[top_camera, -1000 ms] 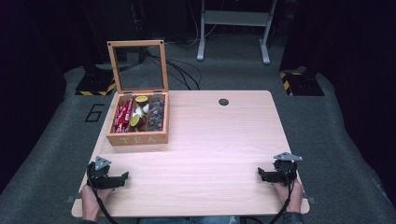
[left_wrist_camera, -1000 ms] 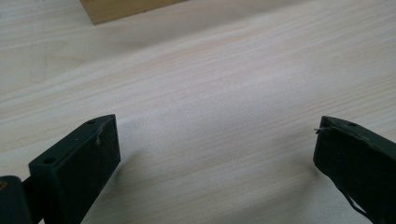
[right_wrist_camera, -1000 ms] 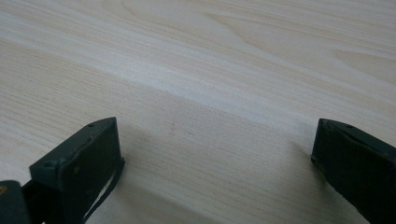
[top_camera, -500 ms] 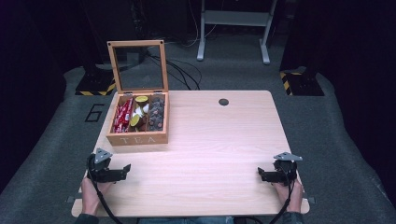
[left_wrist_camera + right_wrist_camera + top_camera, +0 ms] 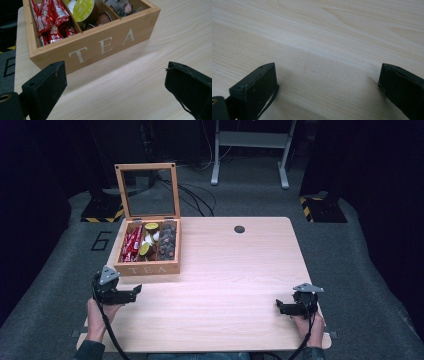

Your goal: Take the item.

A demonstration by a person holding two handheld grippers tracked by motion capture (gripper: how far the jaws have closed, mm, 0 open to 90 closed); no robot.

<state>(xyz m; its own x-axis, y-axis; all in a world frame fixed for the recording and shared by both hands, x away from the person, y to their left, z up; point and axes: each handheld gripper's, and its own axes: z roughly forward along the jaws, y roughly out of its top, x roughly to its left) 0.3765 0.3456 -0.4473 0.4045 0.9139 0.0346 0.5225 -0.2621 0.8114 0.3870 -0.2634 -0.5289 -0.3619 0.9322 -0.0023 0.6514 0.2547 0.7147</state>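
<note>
Looking down from the high view: light wood counter point(image 5: 225, 285) w/ a wooden tea box point(image 5: 148, 251) at its left-rear part, glass-paned lid point(image 5: 146, 190) standing up open behind it. Box has 3 compartments front to back: red packets point(image 5: 131, 243) in the left one, pods w/ yellow-green tops point(image 5: 150, 227) in the middle, dark pods point(image 5: 167, 241) in the right. Small dark round grommet point(image 5: 239, 229) near the counter's rear edge, well apart from the box. Left gripper point(image 5: 131, 292) sits near the front-left, just in front of the box's left corner, pointing right; grey plate on top, cable trailing back along the person's left hand point(image 5: 100, 312). Jaws have just been closing a touch but stand wide, nothing between. Right gripper point(image 5: 281, 307) near the front-right, pointing left, held by the right hand point(image 5: 310, 325); well apart from the box.

Left gripper view: both black jaws rise at the bottom corners, wide apart, bare counter btw them, no contact w/ anything. Tea box front wall point(image 5: 100, 47) w/ "TEA" in pale letters fills the upper part, near the jaws but apart. Red packets point(image 5: 48, 17) in the left compartment, a yellow-green-topped pod point(image 5: 83, 10) in the middle, dark pods point(image 5: 122, 7) at right.

Right gripper view: two black jaws at the bottom corners, spread wide, gripping nothing; just bare wood grain of the counter point(image 5: 319, 50) ahead, jaws low over it w/ shadow beneath.
</note>
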